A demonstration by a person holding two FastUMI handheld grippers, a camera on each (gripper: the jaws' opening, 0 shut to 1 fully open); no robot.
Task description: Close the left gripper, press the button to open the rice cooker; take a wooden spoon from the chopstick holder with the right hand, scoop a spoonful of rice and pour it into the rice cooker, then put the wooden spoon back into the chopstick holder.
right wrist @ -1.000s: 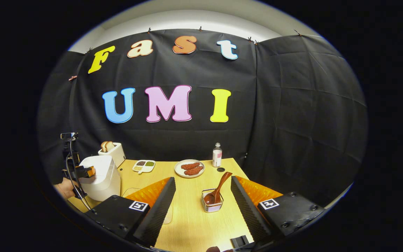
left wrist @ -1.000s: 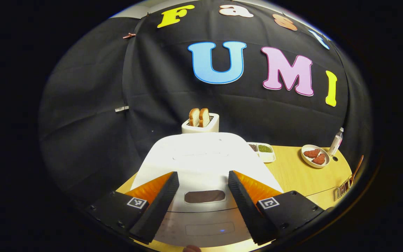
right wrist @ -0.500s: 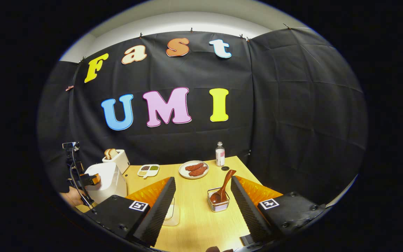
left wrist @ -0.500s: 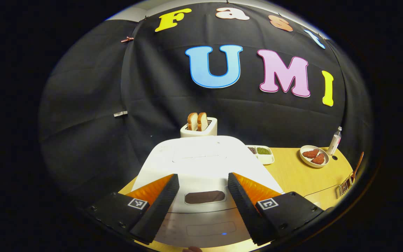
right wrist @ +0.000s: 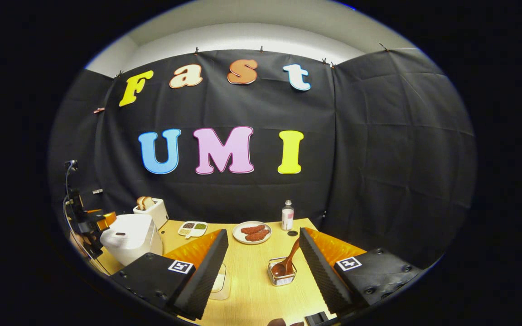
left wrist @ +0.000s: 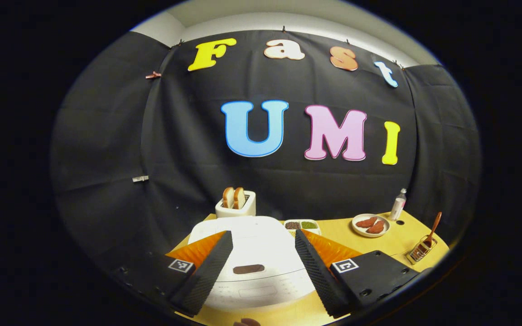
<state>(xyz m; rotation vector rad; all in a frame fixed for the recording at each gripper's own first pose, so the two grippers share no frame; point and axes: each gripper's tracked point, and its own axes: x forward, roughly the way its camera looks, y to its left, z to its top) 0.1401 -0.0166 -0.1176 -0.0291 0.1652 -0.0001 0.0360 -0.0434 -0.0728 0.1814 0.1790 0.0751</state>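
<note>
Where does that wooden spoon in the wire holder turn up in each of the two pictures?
Left gripper view: the wooden spoon stands at the far right edge, near the table's corner.
Right gripper view: the wooden spoon is low in the middle, between that gripper's fingers.
Shared landmark: the plate of meat, just behind it.

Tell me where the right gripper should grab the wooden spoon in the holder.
Grip the wooden spoon on its upper handle, coming from above. Its bowl sits down in the chopstick holder, and the handle leans up and out, free above the rim. The right gripper is open, probably wide enough.
</note>
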